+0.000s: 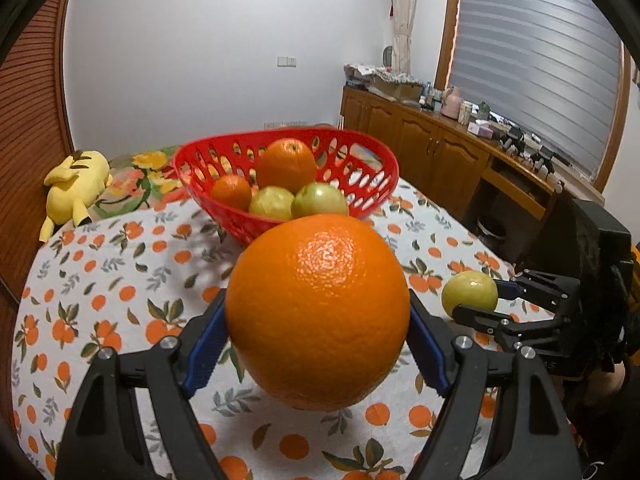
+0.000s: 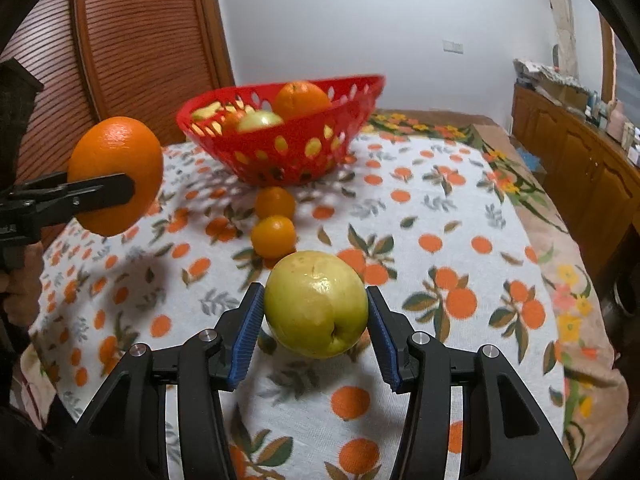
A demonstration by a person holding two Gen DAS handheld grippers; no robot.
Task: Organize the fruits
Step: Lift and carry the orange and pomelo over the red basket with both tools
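left gripper (image 1: 318, 320): clamps large orange (image 1: 318, 312), raised near red basket (image 1: 372, 200) | right gripper (image 2: 316, 320): grips green apple (image 2: 316, 304), in front of basket | two small oranges (image 2: 274, 216): on tablecloth (image 2: 440, 208) by basket

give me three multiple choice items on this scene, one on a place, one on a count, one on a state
1. Where do the two small oranges lie?
A. in the basket
B. on the cloth before the basket
C. on the cabinet

2. How many fruits are held in grippers?
A. none
B. one
C. two

3. What state is the big orange in?
A. held above the cloth
B. peeled
C. resting in the basket

Answers:
1 B: small oranges sit on the cloth before the basket.
2 C: left gripper holds the big orange, right gripper the pear.
3 A: it is clamped, whole, in the air.
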